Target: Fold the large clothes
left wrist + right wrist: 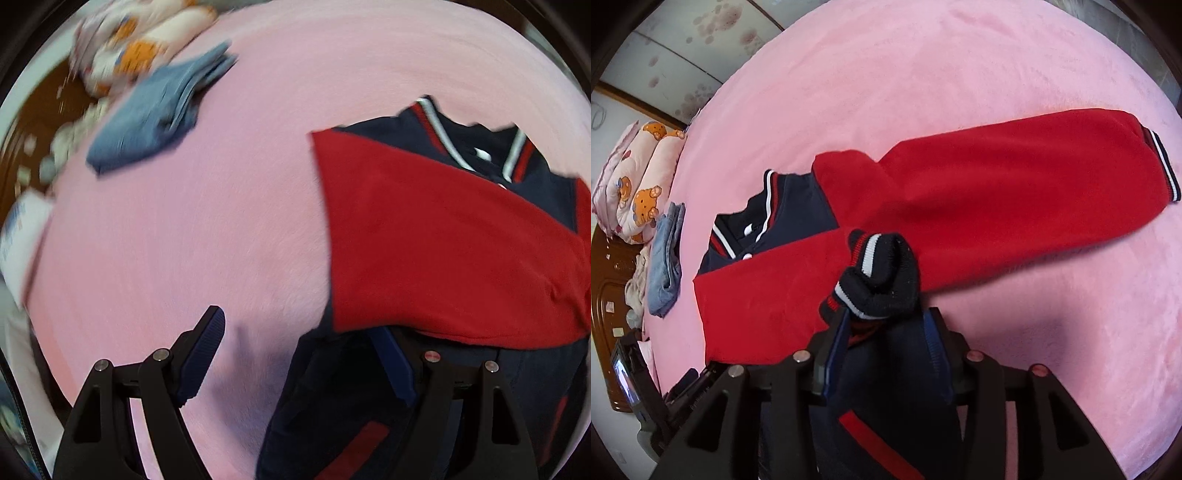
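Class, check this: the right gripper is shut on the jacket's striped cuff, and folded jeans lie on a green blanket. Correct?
Not quite. The blanket is pink, not green, as the right wrist view shows. The rest stands: the right gripper is shut on the jacket's striped cuff, and folded jeans lie on the blanket.

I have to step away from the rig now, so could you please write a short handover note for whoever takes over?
Left gripper: open, empty, at the jacket's left edge.
Right gripper: shut on the striped cuff of one red sleeve.
The red and navy jacket lies on the pink blanket, collar towards the pillows. Folded jeans sit beside it, apparently finished.
Done: the held sleeve is drawn across the front.
Left: release the cuff, fold in the other sleeve, which lies stretched out sideways, then probably fold the body.
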`<state>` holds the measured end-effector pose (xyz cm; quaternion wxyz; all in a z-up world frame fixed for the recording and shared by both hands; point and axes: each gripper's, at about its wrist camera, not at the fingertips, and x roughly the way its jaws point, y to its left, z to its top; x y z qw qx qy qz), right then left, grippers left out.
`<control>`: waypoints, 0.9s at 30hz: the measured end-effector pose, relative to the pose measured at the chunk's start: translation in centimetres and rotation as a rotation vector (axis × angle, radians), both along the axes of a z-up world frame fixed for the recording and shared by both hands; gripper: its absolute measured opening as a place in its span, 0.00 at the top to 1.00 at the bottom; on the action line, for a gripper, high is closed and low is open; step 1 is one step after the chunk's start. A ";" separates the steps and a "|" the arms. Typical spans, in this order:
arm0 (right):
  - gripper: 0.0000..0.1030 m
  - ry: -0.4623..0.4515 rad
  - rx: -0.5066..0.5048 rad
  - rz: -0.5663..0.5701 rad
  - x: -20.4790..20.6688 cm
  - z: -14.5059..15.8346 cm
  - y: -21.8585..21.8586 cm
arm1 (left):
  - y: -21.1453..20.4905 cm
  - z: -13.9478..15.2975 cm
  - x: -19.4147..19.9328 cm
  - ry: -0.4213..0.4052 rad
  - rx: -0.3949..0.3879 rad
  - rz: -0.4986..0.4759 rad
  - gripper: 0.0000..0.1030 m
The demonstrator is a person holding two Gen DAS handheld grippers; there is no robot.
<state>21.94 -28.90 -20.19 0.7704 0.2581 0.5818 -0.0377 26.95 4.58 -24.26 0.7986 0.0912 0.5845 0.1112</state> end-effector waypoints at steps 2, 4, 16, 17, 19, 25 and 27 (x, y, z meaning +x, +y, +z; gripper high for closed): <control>0.59 -0.014 0.011 0.007 0.5 0.1 0.0 | -0.9 -0.1 0.2 -0.005 0.026 -0.038 0.25; 0.59 -0.017 0.024 0.021 1.1 0.1 0.3 | -0.9 -0.2 0.6 -0.014 0.028 -0.068 0.41; 0.83 -0.136 0.014 0.151 3.3 0.9 3.1 | 2.6 0.2 -0.3 -0.024 -0.257 0.138 0.85; 0.84 -0.154 0.022 0.160 3.6 1.0 3.3 | 3.2 -0.1 -0.2 -0.022 -0.288 0.160 0.84; 0.84 -0.214 0.025 0.188 4.1 1.3 3.6 | 3.5 -0.6 -0.6 -0.010 -0.345 0.203 0.84; 0.84 -0.177 -0.102 0.195 3.8 0.7 2.4 | 5.4 -1.7 -0.4 0.012 -0.475 0.258 0.84; 0.84 -0.139 -0.070 0.162 3.0 -0.4 1.5 | 6.3 -2.2 -0.2 0.027 -0.526 0.284 0.84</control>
